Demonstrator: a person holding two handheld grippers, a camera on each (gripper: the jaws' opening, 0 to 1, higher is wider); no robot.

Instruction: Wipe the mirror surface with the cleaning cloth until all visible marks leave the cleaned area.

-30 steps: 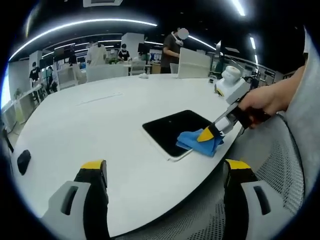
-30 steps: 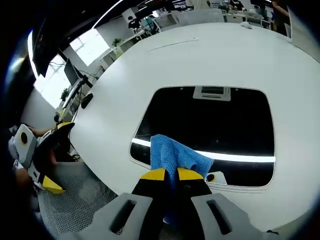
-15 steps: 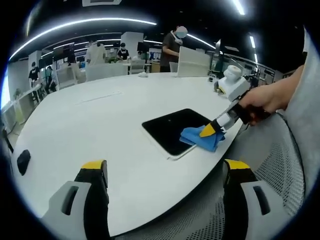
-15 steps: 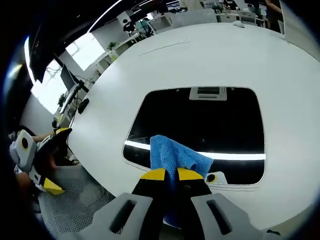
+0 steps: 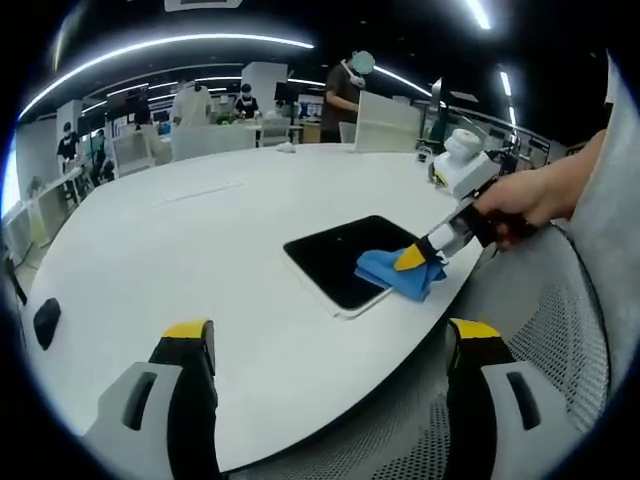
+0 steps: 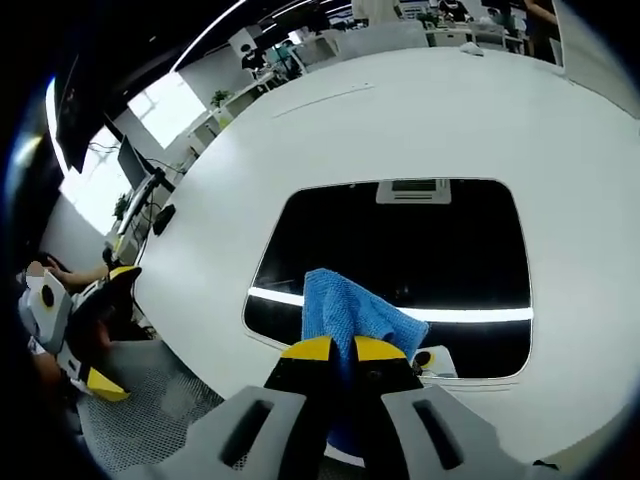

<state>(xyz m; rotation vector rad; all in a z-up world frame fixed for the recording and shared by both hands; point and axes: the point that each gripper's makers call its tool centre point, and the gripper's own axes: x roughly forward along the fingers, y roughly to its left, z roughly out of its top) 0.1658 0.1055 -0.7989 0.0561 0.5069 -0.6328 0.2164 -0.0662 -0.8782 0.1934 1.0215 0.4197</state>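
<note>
Left gripper view: left hand-held gripper (image 5: pixel 325 345) hangs wide open, empty, off near worktop (image 5: pixel 180 250) edge, clear of wiping. Dark mirror (image 5: pixel 345 258) lies flat near right edge. Right hand-held gripper (image 5: pixel 412 259) presses blue cloth (image 5: pixel 395 275) onto mirror's near corner.

Right gripper view: right hand-held gripper (image 6: pixel 335 350) clamped on cloth (image 6: pixel 345 315), bunched for firm grip, resting on mirror (image 6: pixel 400 250) near edge; light strip reflects across glass. Marks too faint to judge.

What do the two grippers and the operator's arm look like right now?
The left gripper has light grey jaw housings with black inner faces and yellow tips. The right gripper has the same yellow tips, a black body and a white camera box. The hand on it emerges from a light grey sleeve.
</note>
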